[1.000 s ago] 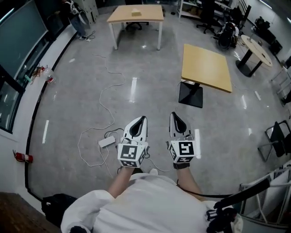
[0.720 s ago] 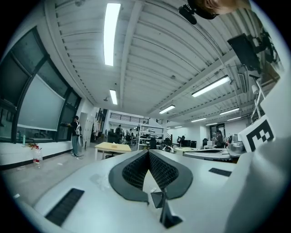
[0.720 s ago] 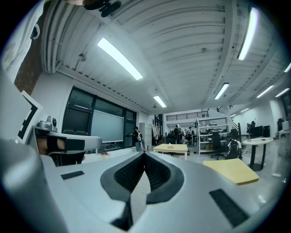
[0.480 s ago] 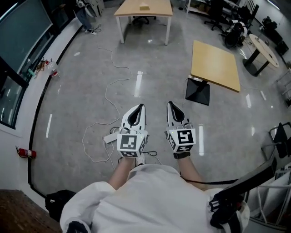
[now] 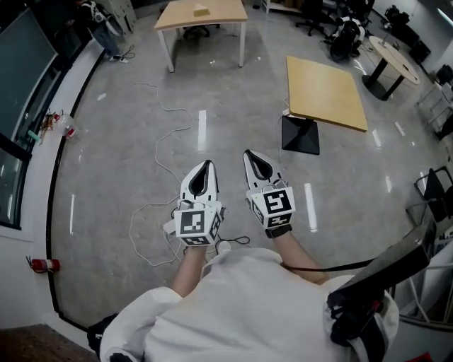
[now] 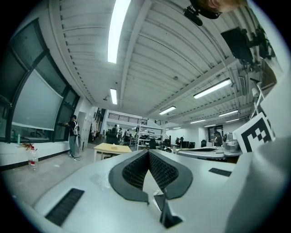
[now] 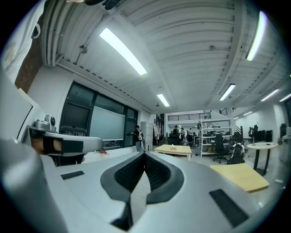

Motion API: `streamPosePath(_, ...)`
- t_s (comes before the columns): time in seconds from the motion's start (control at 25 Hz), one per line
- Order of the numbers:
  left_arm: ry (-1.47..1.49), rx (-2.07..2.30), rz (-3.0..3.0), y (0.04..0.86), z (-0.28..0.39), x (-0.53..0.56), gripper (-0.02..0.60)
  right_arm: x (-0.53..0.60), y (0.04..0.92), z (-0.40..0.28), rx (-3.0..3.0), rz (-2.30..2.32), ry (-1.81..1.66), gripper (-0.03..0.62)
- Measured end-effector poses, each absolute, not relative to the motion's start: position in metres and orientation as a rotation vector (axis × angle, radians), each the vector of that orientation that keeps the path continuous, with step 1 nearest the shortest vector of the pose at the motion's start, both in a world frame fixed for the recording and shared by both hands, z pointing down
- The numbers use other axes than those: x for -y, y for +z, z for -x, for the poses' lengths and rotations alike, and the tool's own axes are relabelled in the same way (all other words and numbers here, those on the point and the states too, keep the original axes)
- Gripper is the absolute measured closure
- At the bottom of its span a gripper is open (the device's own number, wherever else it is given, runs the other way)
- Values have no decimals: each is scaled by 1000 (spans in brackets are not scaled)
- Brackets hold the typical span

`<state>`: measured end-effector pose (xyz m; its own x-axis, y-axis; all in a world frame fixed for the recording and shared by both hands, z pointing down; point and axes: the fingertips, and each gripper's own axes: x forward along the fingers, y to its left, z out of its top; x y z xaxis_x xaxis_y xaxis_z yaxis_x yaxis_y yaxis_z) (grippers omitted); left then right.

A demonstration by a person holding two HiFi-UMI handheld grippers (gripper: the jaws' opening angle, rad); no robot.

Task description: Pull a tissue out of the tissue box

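Nothing of the task itself is done yet. The left tongs (image 5: 204,167) and the right tongs (image 5: 250,154) are both held out level over bare floor (image 5: 120,177), side by side and close together, and well apart from any table. In the left gripper view the two ribbed pads meet at their tips with nothing between them, so those tongs are closed and empty. The right gripper view shows the same: pads together, nothing gripped.

No tissue box is within reach. The only likely candidate is a small tan box (image 5: 202,10) lying on the far table (image 5: 223,13) at the top of the head view. Both gripper views also show it, straight ahead beyond the jaw tips. It is too small to tell whether it really is the tissue box, or whether a tissue sticks out of it.

By my reading, everything is left to do: get to that table, open one pair of tongs, pinch the tissue and draw it out, perhaps steadying the box with the other pair.
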<state>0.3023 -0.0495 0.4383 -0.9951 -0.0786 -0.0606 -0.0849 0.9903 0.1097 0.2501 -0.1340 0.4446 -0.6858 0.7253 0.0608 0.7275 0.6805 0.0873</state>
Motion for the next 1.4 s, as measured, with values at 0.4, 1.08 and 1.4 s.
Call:
streamPosePath(0.4,197,-3090,144,447,-266,0,581,68,452,-215,2833,1285,-182,594)
streamPosePath(1.08,184,-3101,20,444,-77,3,581,89,448,-25,2828,1316,-130,594)
streamPosePath(1.4,172,-3134,-35,449,-10,3,581,107,453,42,2809,1287,-105,594)
